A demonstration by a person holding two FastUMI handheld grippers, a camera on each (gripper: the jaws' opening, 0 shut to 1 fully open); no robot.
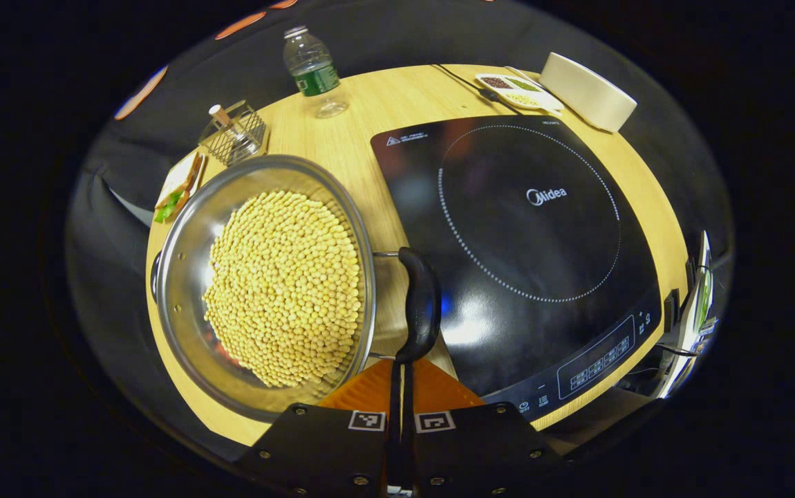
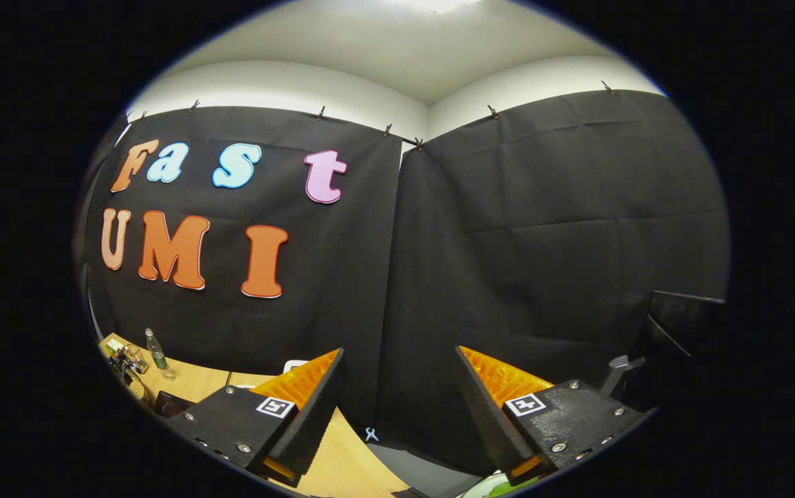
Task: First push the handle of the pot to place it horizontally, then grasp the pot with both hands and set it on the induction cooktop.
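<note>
Place: a recording booth staged as a kitchen
Walls: black cloth (image 2: 543, 228) clipped up below a white ceiling (image 2: 397, 41)
Bench: wooden bench (image 1: 342, 138) carrying an induction cooktop (image 1: 522, 249)
Kitchen props: pot (image 1: 266, 283) of yellow beans, water bottle (image 1: 312, 69), wire rack (image 1: 234, 133)

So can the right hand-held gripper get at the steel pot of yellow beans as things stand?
Probably not yet: the right hand-held gripper is open but aimed up at the black cloth wall, away from the pot.

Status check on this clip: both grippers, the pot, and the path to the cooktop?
Left gripper fingers together, tips at pot handle. Right gripper open, aimed at booth wall. Pot of soybeans beside induction cooktop. Cooktop surface bare.
</note>
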